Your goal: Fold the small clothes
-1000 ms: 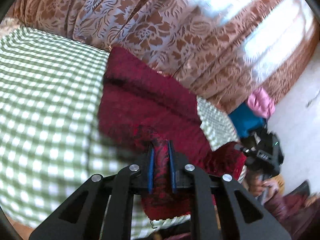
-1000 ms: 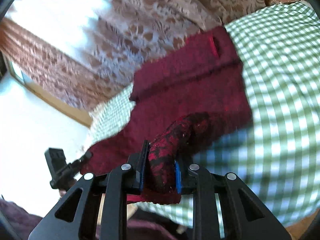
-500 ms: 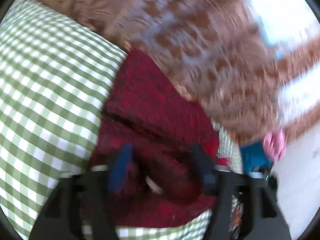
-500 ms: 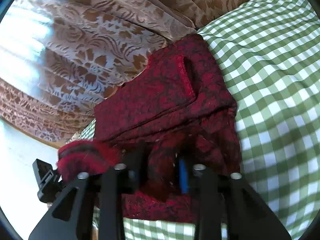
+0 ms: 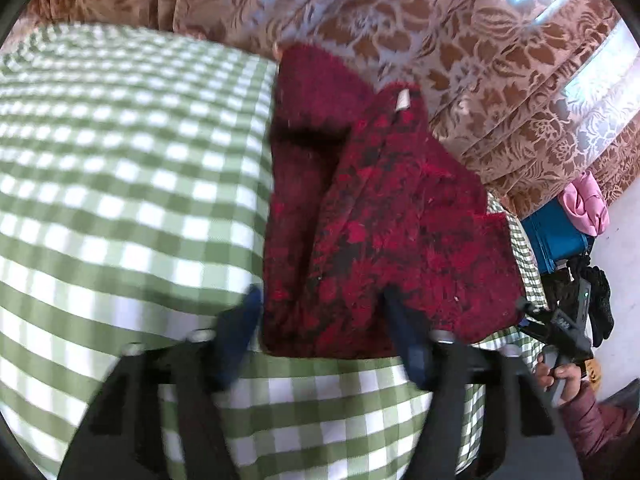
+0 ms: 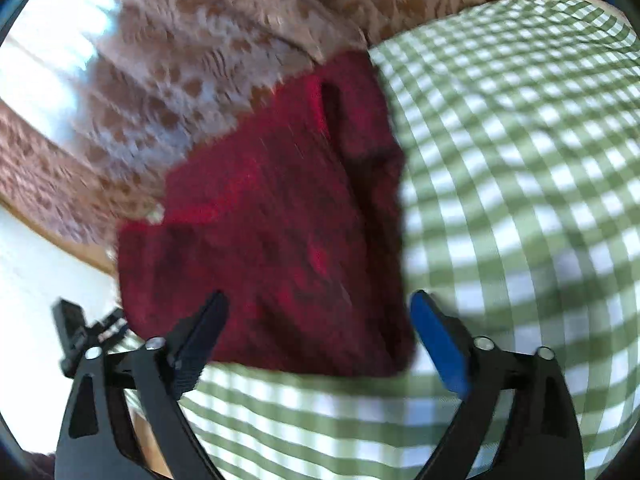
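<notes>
Looks like a lived-in room of a home. Heavy brown floral curtains (image 5: 500, 92) hanging in folds behind, daylight glowing through them at a window (image 6: 48, 52). Green-and-white checked cloth (image 5: 120, 208) spread over a soft, rounded surface, perhaps a bed or table; cannot tell which. In the corner, a blue container (image 5: 556, 236) with a pink garment (image 5: 586, 208) heaped on top, beside a plain pale wall (image 5: 620, 248).

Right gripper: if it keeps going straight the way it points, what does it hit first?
Most likely the red garment lying on the checked cloth. The right gripper, jaws opening and empty, points down at its near edge; depth is unclear.
</notes>
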`<control>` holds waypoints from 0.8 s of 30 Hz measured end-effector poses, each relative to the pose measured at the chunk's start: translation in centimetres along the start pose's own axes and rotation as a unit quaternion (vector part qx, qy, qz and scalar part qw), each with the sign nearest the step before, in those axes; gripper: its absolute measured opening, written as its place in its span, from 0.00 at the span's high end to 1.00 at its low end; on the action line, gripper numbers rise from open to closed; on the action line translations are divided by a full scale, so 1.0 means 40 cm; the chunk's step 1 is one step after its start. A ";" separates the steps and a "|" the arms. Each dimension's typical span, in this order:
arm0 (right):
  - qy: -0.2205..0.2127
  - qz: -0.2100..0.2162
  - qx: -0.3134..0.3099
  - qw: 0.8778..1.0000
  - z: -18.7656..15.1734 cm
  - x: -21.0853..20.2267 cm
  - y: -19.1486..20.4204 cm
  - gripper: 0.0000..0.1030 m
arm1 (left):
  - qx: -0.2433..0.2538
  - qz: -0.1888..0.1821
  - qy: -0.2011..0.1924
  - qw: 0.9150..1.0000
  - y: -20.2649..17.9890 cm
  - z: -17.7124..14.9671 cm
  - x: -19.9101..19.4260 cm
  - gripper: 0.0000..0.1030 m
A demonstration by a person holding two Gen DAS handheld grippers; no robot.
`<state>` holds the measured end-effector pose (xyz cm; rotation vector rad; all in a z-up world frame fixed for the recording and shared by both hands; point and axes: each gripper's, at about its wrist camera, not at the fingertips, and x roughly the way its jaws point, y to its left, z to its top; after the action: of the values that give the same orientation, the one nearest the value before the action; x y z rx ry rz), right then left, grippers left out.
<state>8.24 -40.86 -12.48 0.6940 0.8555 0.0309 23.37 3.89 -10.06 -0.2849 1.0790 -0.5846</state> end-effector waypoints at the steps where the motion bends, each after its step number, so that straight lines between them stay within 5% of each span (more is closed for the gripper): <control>1: 0.002 -0.011 -0.004 1.000 -0.009 0.012 -0.004 0.35 | -0.015 0.001 0.002 1.000 0.006 0.003 0.011 0.66; 7: 0.005 -0.022 0.007 1.000 -0.010 0.022 -0.009 0.67 | -0.038 -0.015 -0.006 0.999 0.012 -0.012 -0.035 0.84; 15: 0.013 -0.011 -0.022 1.000 -0.073 -0.066 0.008 0.70 | -0.033 -0.023 0.005 0.999 -0.010 -0.133 -0.131 0.85; 24: 0.073 0.001 -0.035 0.997 -0.235 -0.198 -0.046 0.70 | -0.024 -0.011 0.040 0.999 -0.036 -0.338 -0.243 0.82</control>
<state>-4.12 -39.44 -12.39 0.6321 0.9888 0.1142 7.62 9.13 -8.28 -0.3182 1.1703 -0.5947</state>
